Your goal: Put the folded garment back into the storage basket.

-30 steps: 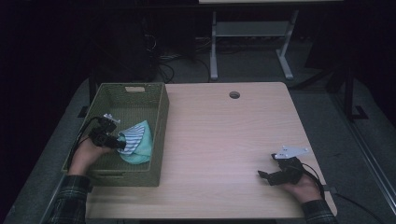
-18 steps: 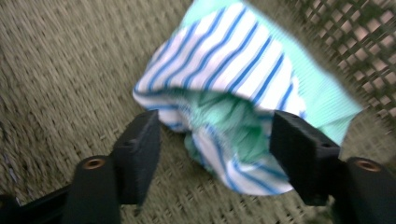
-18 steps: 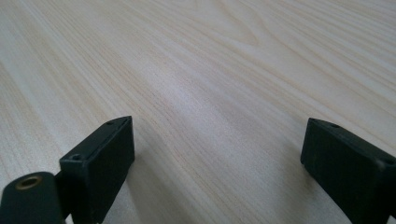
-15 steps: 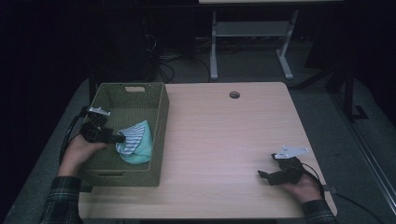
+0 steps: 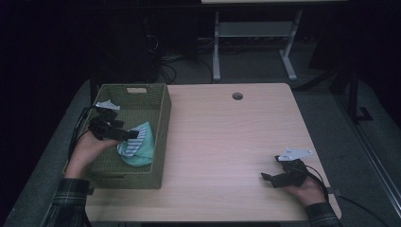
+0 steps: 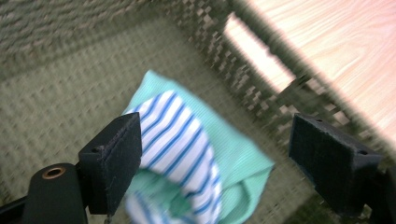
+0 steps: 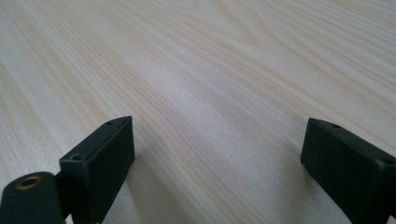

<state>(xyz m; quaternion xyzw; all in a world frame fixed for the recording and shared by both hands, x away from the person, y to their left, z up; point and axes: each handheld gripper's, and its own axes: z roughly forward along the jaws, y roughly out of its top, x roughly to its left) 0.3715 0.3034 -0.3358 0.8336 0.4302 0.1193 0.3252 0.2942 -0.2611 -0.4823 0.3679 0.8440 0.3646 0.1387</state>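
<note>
The cloth [image 6: 187, 154], mint green with a blue-and-white striped part folded over it, lies on the floor of my basket [image 5: 163, 101], toward the near right corner by the wall that faces the open counter [image 5: 227, 142]. In the high view I see it at [image 5: 138, 146], bunched, below the rim.

My left gripper [image 5: 125, 134] hangs over it, inside the basket's outline. Its jaws have just been opening and now stand wide; in the left gripper view the cloth shows between and below them, and neither pad presses on it. The left pad overlaps the striped edge in that view, but I cannot tell whether it touches. A second ago the same gripper sat lower and closer to the cloth, with my hand deeper in the basket; half a second ago it had already lifted some. Now my left hand [image 5: 87, 149] is higher and back toward the basket's left wall. The cloth lies much where it did.

My right gripper [image 5: 267, 177] rests at the counter's near right corner, well apart from the basket, in the same place as in both earlier pictures. Its jaws are wide, with bare wood between them [image 7: 219, 154].
</note>
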